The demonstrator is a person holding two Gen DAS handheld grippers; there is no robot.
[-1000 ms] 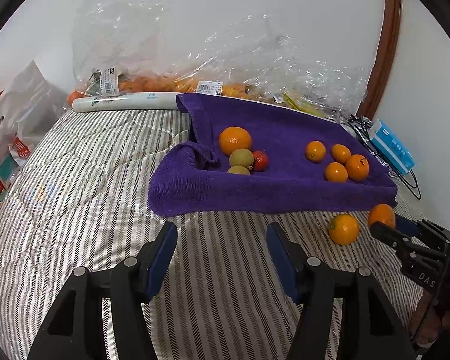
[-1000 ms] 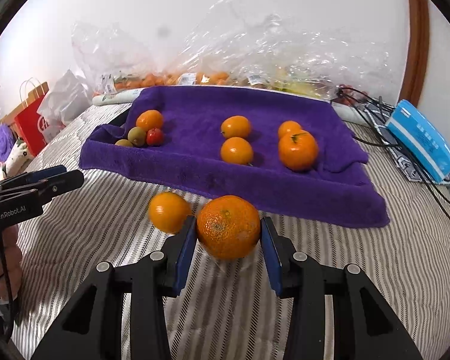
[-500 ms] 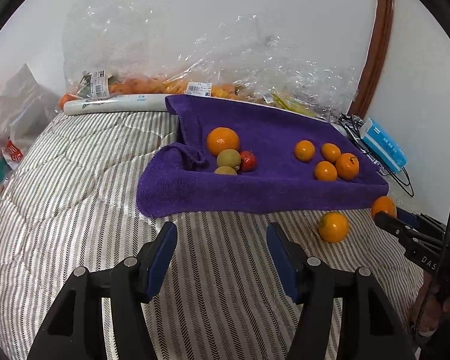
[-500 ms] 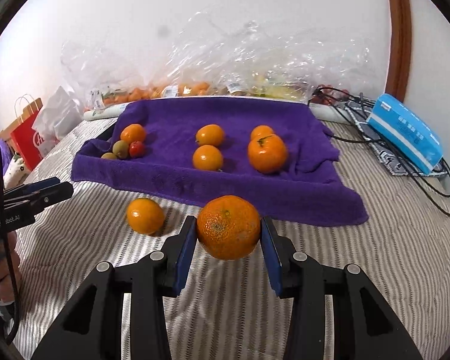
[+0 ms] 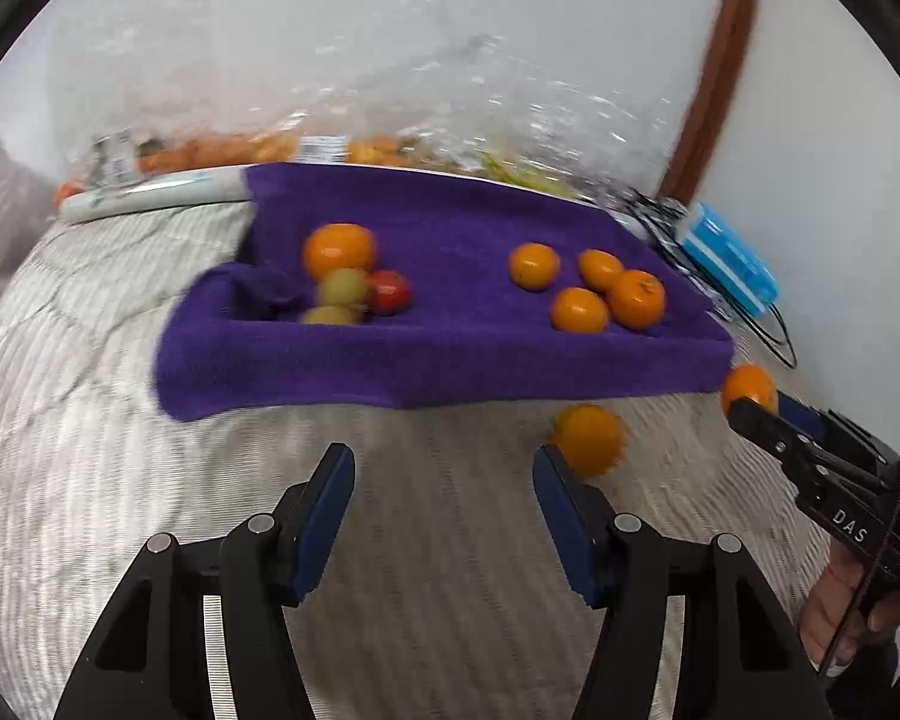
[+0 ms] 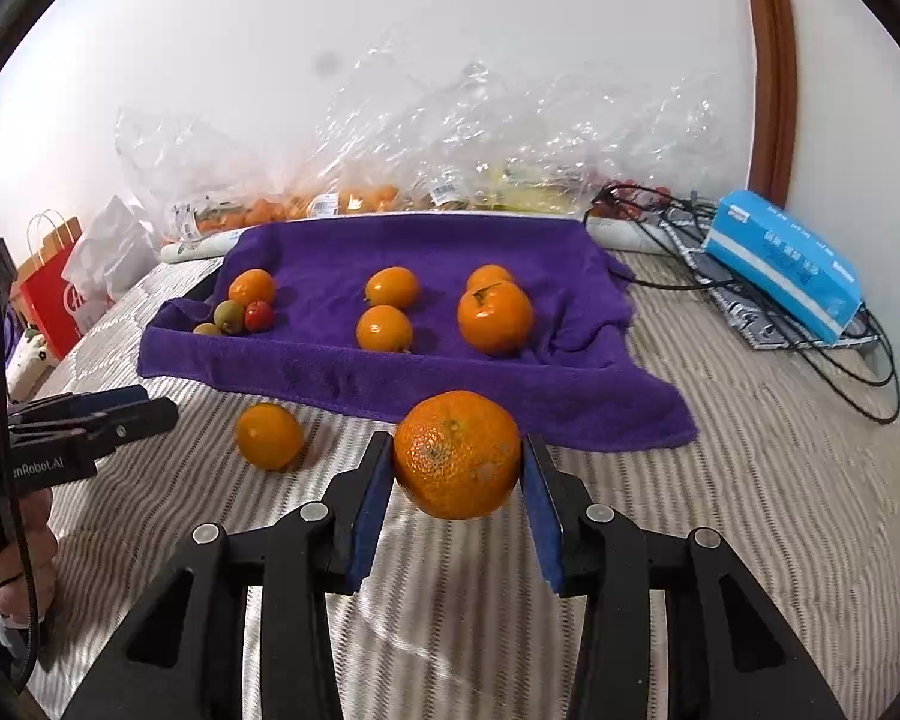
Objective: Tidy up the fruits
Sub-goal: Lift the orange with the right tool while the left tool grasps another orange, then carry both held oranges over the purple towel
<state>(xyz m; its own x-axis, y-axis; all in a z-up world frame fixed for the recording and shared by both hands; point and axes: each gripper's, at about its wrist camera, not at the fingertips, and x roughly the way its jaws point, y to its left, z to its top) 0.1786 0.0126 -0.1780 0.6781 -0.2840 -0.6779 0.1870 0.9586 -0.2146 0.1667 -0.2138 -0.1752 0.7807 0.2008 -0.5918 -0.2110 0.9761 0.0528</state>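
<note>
My right gripper [image 6: 457, 477] is shut on a large orange [image 6: 456, 454], held just above the striped bedcover in front of the purple towel [image 6: 426, 378]. Several oranges [image 6: 494, 315] lie on the towel's right half. At its left corner sit one orange, two greenish fruits and a red one [image 6: 258, 315]. A loose orange [image 6: 269, 435] lies on the cover before the towel, close to my left gripper's right fingertip [image 5: 555, 471]. My left gripper [image 5: 444, 480] is open with nothing between its fingers. In the left wrist view the right gripper [image 5: 750, 405] enters from the right with its orange [image 5: 748, 384].
Clear plastic bags of fruit [image 6: 354, 198] line the wall behind the towel. A blue tissue pack [image 6: 780, 261] and black cables [image 6: 828, 354] lie at the right. A red paper bag [image 6: 60, 294] and a white bag stand at the left. A hand [image 6: 27, 564] holds the left gripper.
My left gripper has swung right, bringing the loose orange near its right finger. My right gripper has drawn back a little from the towel, still holding its orange.
</note>
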